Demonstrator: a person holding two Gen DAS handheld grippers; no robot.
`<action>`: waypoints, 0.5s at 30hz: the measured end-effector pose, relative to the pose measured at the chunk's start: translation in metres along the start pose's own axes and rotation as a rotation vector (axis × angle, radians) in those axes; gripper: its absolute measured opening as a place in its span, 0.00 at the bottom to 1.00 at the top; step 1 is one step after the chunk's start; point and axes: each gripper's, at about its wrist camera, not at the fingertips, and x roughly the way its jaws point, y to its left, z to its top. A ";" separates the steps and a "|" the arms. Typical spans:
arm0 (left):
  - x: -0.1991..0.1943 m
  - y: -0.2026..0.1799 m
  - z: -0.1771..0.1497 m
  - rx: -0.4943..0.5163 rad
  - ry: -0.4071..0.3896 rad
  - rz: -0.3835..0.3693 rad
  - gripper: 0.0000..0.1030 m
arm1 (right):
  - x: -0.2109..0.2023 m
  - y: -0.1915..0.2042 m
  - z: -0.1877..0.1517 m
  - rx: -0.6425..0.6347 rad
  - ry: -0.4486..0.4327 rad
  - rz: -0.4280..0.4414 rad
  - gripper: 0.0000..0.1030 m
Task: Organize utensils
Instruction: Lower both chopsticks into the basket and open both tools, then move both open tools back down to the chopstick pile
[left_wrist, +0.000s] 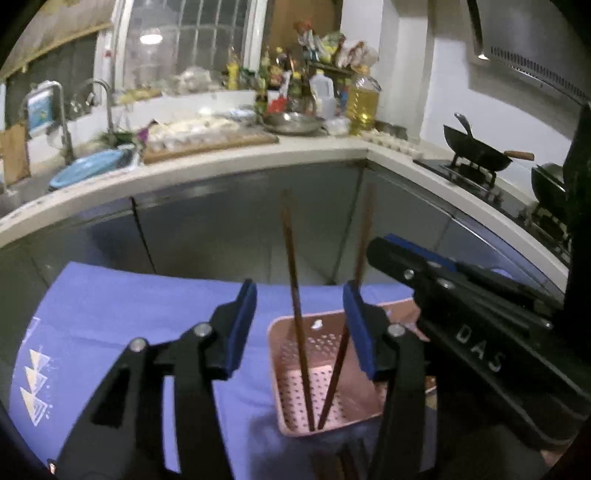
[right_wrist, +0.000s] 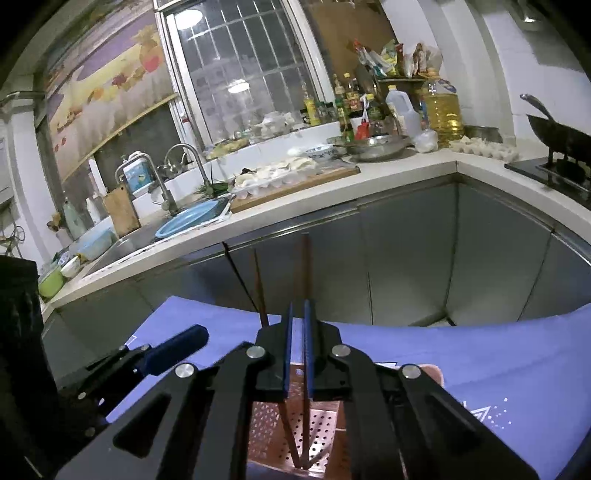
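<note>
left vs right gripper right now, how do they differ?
Left gripper is open, pads wide apart and gripping nothing; right gripper is nearly shut around a brown chopstick. Left straddles the pink basket with both chopsticks between its pads; right sits directly over the basket. Both have black arms and blue pads.

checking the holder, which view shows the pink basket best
The left wrist view: the pink basket shows its rim, perforated walls and floor, with both chopsticks standing in it. In the right wrist view the right tongs cover most of it; only some perforated floor shows.
</note>
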 end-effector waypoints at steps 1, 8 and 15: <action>-0.003 0.001 0.000 0.000 -0.007 0.003 0.45 | -0.004 0.001 0.000 -0.001 -0.006 0.001 0.10; -0.075 0.017 -0.008 -0.053 -0.165 0.039 0.45 | -0.059 0.017 -0.003 -0.013 -0.128 0.014 0.51; -0.140 0.050 -0.068 -0.085 -0.207 -0.005 0.48 | -0.131 0.031 -0.085 -0.042 -0.144 0.060 0.57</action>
